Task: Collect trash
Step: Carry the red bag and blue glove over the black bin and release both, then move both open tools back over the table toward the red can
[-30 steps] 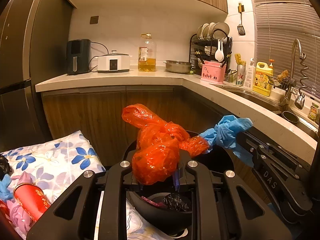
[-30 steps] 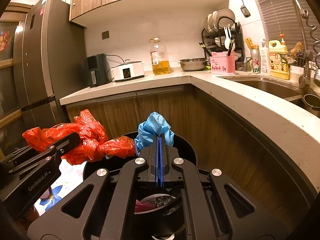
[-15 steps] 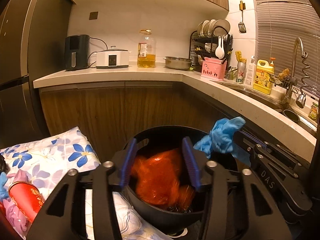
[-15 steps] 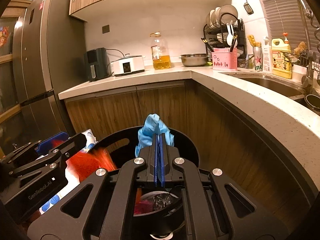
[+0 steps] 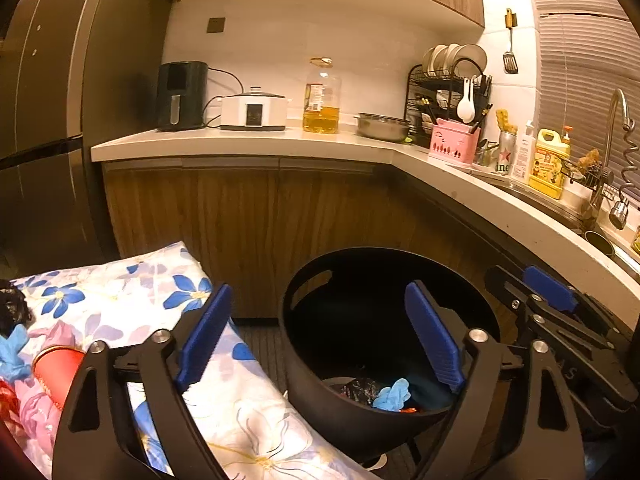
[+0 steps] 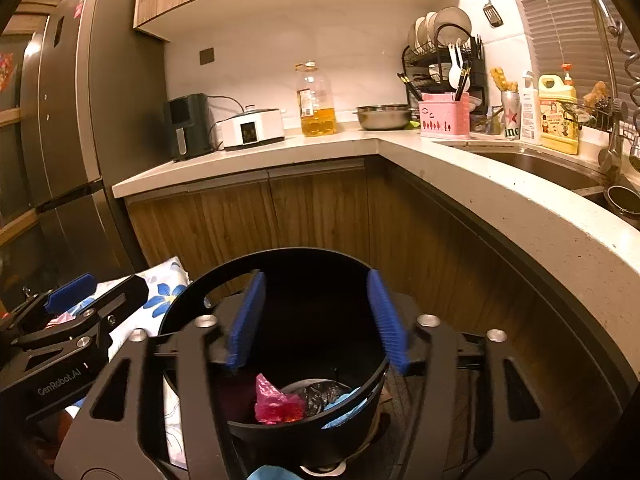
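The black bin (image 5: 304, 344) stands on the floor in front of the wooden cabinets, close beside the flowered cloth (image 5: 120, 296). Trash already lies at its bottom: a blue glove (image 5: 392, 394) and a dark crumpled bag (image 5: 358, 388) show in the left view, and a pink-red plastic bag (image 6: 276, 402) next to them in the right view. That part of the job looks done.

Both claws hang over the bin's mouth with nothing between their pads. The left claw (image 5: 318, 340) is spreading wide, and the right claw (image 6: 316, 316) is also opening, its blue pads blurred.

More remains on the cloth at the far left: a red can (image 5: 56, 368), another blue glove (image 5: 12, 354), something black (image 5: 12, 310) and pink wrapping (image 5: 34, 416). By my reading, the collecting is partly finished, with these pieces yet to be fetched.
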`<state>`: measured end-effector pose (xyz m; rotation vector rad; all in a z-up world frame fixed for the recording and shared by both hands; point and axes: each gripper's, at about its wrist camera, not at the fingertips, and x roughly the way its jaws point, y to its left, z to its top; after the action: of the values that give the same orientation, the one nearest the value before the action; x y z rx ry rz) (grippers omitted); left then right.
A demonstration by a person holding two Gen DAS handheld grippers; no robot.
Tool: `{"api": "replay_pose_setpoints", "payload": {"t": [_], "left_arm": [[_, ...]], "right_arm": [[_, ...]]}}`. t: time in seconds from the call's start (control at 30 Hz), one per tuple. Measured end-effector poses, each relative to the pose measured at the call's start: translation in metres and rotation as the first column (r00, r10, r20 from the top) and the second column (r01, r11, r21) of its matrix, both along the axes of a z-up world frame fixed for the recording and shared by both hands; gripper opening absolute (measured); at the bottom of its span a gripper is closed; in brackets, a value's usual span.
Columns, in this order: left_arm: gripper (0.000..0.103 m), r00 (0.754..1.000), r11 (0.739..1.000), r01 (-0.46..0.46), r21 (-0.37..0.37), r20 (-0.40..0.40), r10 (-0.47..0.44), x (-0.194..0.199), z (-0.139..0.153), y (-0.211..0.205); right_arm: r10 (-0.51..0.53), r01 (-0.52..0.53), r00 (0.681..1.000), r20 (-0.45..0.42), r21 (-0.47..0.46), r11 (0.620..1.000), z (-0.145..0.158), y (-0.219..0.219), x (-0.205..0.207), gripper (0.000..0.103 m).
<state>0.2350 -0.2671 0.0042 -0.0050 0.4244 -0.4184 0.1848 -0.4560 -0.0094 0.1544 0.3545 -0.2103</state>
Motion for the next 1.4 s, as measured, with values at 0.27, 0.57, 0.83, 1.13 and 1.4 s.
{"api": "replay_pose_setpoints", "payload": {"t": [0.27, 0.57, 0.83, 1.13, 1.4], "left_arm": [[0.096, 0.997, 0.997, -0.071, -0.024, -0.014, 0.071, -0.009, -0.001, 0.03], [0.097, 0.986, 0.986, -0.168, -0.008, 0.008, 0.168, -0.032, 0.0, 0.06], [0.097, 0.971, 0.971, -0.238, -0.018, -0.008, 0.238, -0.051, -0.003, 0.096], [0.097, 0.95, 0.95, -0.311, -0.013, -0.025, 0.31, -0.069, -0.011, 0.14], [0.097, 0.928, 0.929, -0.371, -0.019, -0.038, 0.37, -0.081, -0.017, 0.178]], "right_arm": [[0.001, -0.001, 1.0, 0.025, 0.013, 1.0, 0.007, 0.005, -0.017, 0.076], [0.026, -0.027, 0.998, 0.049, 0.02, 0.999, 0.012, 0.024, -0.038, 0.081], [0.059, -0.061, 0.996, 0.066, 0.029, 0.998, 0.014, 0.049, -0.052, 0.082], [0.135, -0.136, 0.99, 0.053, 0.03, 0.99, 0.008, 0.091, -0.057, 0.082], [0.206, -0.207, 0.978, 0.027, 0.016, 0.978, 0.001, 0.133, -0.056, 0.082]]}}
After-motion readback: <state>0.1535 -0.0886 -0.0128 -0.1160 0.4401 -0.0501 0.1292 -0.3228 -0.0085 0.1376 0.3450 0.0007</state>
